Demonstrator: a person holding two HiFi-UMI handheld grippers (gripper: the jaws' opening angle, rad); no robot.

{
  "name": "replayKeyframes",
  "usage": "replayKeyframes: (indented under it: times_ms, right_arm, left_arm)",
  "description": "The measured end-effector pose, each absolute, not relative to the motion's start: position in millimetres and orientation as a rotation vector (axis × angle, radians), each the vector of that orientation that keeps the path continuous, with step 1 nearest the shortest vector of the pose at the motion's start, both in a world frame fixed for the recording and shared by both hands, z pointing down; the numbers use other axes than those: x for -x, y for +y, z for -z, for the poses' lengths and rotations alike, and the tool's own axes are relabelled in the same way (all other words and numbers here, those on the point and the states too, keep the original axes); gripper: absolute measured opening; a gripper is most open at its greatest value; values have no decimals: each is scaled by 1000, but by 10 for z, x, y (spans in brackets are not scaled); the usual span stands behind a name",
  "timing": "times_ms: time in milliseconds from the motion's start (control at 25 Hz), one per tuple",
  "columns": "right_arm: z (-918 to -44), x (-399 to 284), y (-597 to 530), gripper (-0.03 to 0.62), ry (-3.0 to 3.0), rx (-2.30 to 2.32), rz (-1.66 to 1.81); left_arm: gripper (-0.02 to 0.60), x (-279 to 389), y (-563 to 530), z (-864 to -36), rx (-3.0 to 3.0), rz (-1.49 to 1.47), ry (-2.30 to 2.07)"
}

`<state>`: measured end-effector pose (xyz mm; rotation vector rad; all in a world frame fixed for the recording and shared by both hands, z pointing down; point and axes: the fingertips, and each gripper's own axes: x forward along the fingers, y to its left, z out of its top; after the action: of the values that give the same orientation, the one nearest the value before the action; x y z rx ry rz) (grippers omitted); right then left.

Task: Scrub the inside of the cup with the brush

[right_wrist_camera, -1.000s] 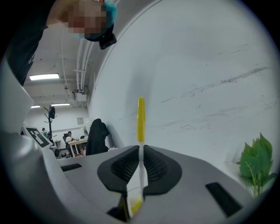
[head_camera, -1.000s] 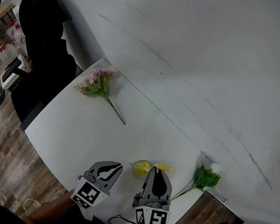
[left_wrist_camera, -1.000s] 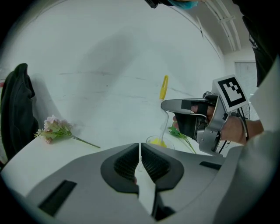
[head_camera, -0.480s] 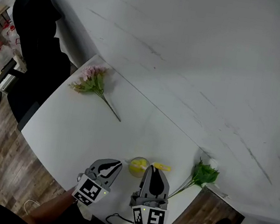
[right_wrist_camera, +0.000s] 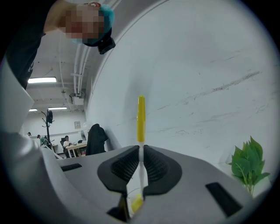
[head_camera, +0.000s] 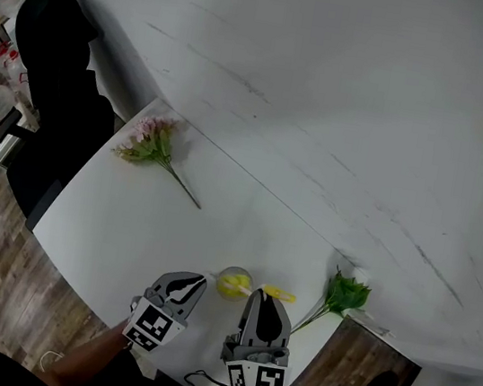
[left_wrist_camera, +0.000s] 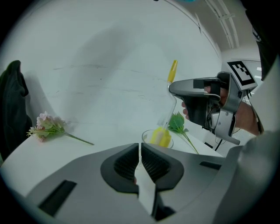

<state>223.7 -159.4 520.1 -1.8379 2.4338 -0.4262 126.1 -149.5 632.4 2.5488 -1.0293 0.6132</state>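
Observation:
A clear cup (head_camera: 234, 282) stands near the white table's front edge, with the brush's yellow head (left_wrist_camera: 161, 136) inside it. My right gripper (head_camera: 263, 298) is above and just right of the cup, shut on the brush's thin white stem (right_wrist_camera: 141, 168). The yellow handle end (right_wrist_camera: 141, 118) sticks out past the jaws. My left gripper (head_camera: 194, 282) is at the cup's (left_wrist_camera: 157, 139) left side. Its jaws are shut, with a thin pale piece pinched between the pads (left_wrist_camera: 127, 164); it looks like part of the cup. The cup's base is hidden.
A pink flower sprig (head_camera: 148, 141) lies at the table's far left, and a green leafy sprig (head_camera: 343, 295) at the right end. A dark chair with a jacket (head_camera: 45, 84) stands left of the table (head_camera: 126, 233). A wooden cabinet (head_camera: 349, 377) adjoins the right end.
The head view has drifted, so everything sits a little further left and higher. Both grippers keep their holds; the cup and brush stay together.

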Motion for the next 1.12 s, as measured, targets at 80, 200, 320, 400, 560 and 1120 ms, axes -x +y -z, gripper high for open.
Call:
replayKeyframes:
  times_ms: [80,200,320,400,560,1120]
  right_arm:
    - [-5135,-2247,-1549,48,2424,1840,413]
    - [-5055,-2253,-1469,48,2407,1852,396]
    - [-5042,-2275,-1378,48,2390,1887,440]
    - [-5056,-2296,-1331,48,2377,1908,477]
    - [-5102,-2326,-1297,48,2349,1926,495]
    - [-5426,-2297,-1300,48,2341,1960,538]
  left_arm:
    - [35,-1285,-1482,-6299,-2559,-612,-1020]
    - [35,-1323,-1463,-6251,-2578,-609,-1001]
    - [35,-1348,-1442,-6224,-2593,-606,-986]
    - [35,-1359,-1432,-6221,-2599,-607,-976]
    - [35,-1358,-1432,-6233,-2603,-608,-965]
    - [35,-1343,-1450,-6294,-2605,-613,-942]
